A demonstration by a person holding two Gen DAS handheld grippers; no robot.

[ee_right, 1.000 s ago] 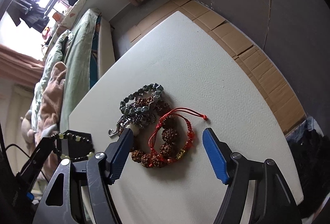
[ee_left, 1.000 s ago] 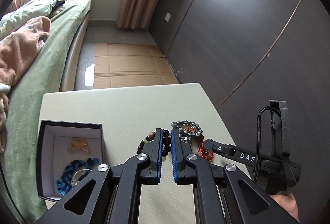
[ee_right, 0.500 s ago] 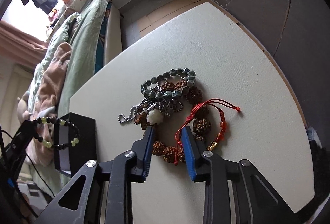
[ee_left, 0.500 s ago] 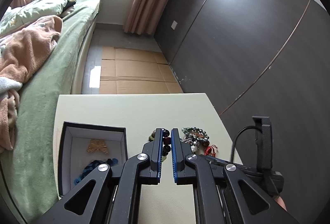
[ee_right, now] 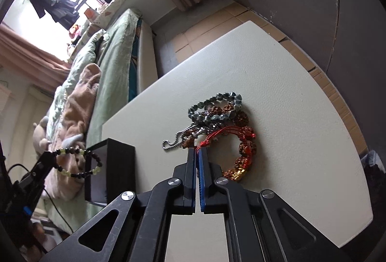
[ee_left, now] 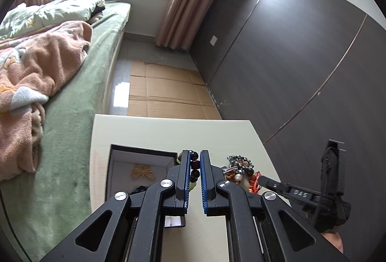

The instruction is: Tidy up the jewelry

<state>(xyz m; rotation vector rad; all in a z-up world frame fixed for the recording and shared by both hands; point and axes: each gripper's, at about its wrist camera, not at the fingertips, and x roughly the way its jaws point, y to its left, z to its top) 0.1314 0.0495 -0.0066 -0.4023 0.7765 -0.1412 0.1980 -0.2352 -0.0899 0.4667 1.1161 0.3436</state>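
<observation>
We hold the dark beaded bracelet (ee_right: 77,161), black beads with a few pale green ones, pinched between the nearly closed fingers of the left gripper (ee_left: 195,160), and it hangs in a loose loop in the air just beside the open black jewelry box (ee_left: 142,165), which is where we judge it is meant to go. In the left wrist view only a short run of its beads shows in the narrow gap between the blue pads, so the grip is on the strand itself rather than around the whole loop, which lets the rest dangle free for lowering into the box. The box already keeps a gold butterfly piece (ee_left: 142,171) on its pale lining, and something dark lies nearer us in it, mostly hidden by the gripper. To the right of the box, the remaining pile sits on the cream surface (ee_right: 277,68): a grey faceted bead bracelet (ee_right: 217,106), a silver chain (ee_right: 178,138) trailing toward the box, and a red cord bracelet (ee_right: 238,148) strung with rough brown seeds and a gold bead. The right gripper (ee_right: 197,153) has its fingers drawn almost together on the red cord at the near edge of that pile, a grip on the thin cord that seems chosen to lift this bracelet clear of the tangle. Whether the chain will come along we cannot tell.
</observation>
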